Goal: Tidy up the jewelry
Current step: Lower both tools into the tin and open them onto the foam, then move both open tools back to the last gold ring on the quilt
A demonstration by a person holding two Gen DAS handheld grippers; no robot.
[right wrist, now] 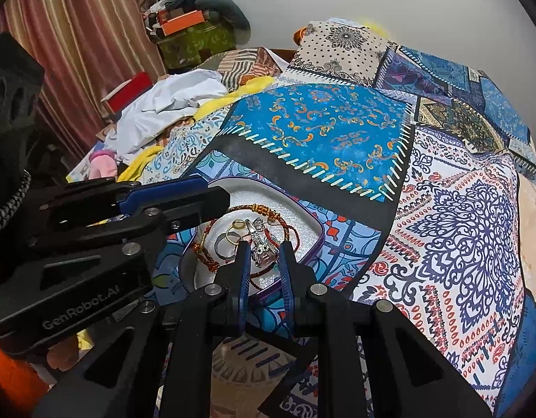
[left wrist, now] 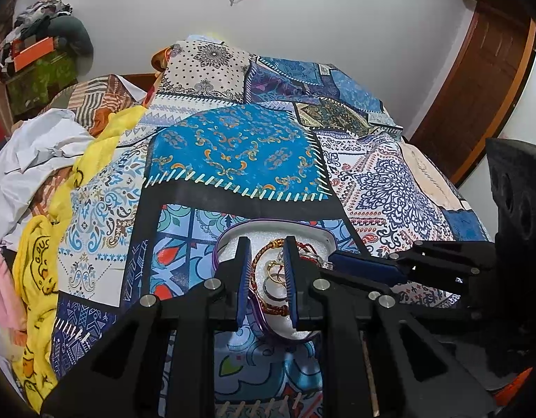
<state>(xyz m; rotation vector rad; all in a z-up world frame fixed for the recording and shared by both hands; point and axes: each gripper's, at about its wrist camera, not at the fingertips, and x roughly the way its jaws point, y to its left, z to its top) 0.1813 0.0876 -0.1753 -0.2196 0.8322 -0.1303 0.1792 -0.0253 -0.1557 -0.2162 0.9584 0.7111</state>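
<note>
Patchwork bedspread [left wrist: 233, 146], yellow cloth [left wrist: 38, 271], white garment [right wrist: 170, 104], striped curtain [right wrist: 83, 35]

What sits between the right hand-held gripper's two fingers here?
In the right wrist view, a silver pendant inside the jewelry tray sits between the right hand-held gripper fingers.

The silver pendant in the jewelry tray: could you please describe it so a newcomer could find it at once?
On the patchwork bedspread lies a purple-rimmed tray lined in white. Among its rings and braided cord bracelets, the silver pendant lies between the right gripper fingers. It alone is chunky, sculpted bright metal, neither ring nor cord.
</note>
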